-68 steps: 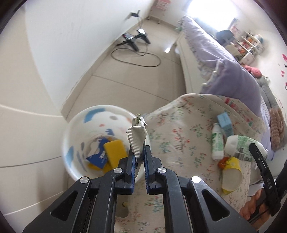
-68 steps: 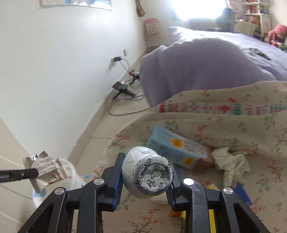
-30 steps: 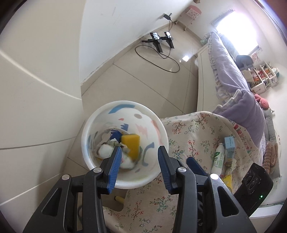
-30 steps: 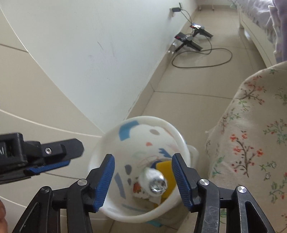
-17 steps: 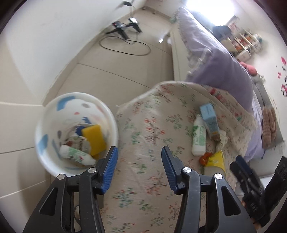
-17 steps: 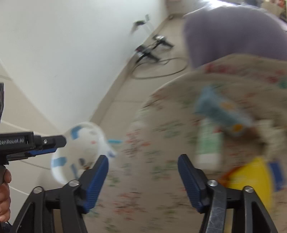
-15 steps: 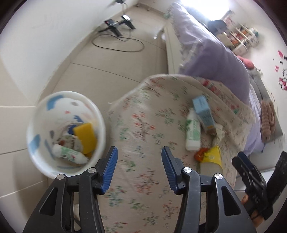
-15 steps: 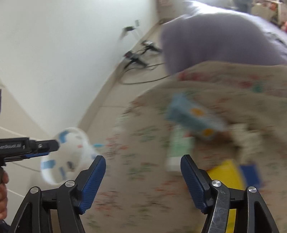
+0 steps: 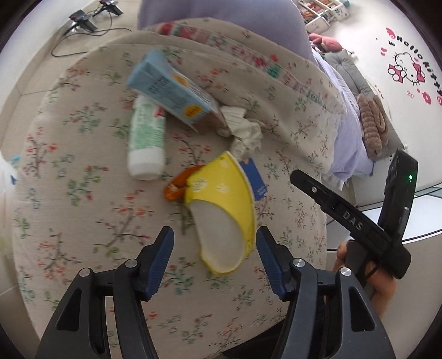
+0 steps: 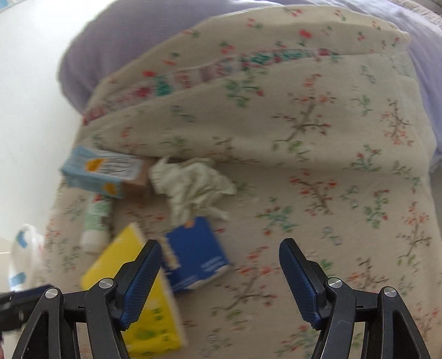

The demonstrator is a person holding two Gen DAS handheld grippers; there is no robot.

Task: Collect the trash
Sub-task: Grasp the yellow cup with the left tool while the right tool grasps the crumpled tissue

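Floral cloth point(image 9: 83, 221) covers the rounded tabletop that carries the remaining trash, with a purple bed point(image 9: 221, 16) behind it and bare floor with a cable at far left.

Going left to right in the left wrist view: a sliver of the white bin point(image 9: 4, 176) shows at the left edge, and its contents cannot be seen from here. Next lies a white bottle with green print point(image 9: 146, 138), on its side, its upper end tucked under a light blue carton point(image 9: 171, 91). Right of the carton sits a crumpled tissue point(image 9: 243, 132). Below these, a small orange scrap point(image 9: 176, 185) touches a squashed yellow paper cup point(image 9: 221, 210), and a dark blue packet point(image 9: 254, 179) peeks out from behind the cup's right side.

Nearest the camera, the left tool point(image 9: 214, 256) hangs just above the cup with its blue pads spread wide and nothing between them. Farther right in that view is the right tool point(image 10: 219, 279), gripped by a hand point(image 9: 378, 279); its own camera shows its pads also wide apart and empty, over the blue packet (this view is blurred, so finer detail is lost).

As a judgement, the job is only partly done: at least six pieces lie on the cloth, none is held, and the cup and packet look like the likeliest next picks.
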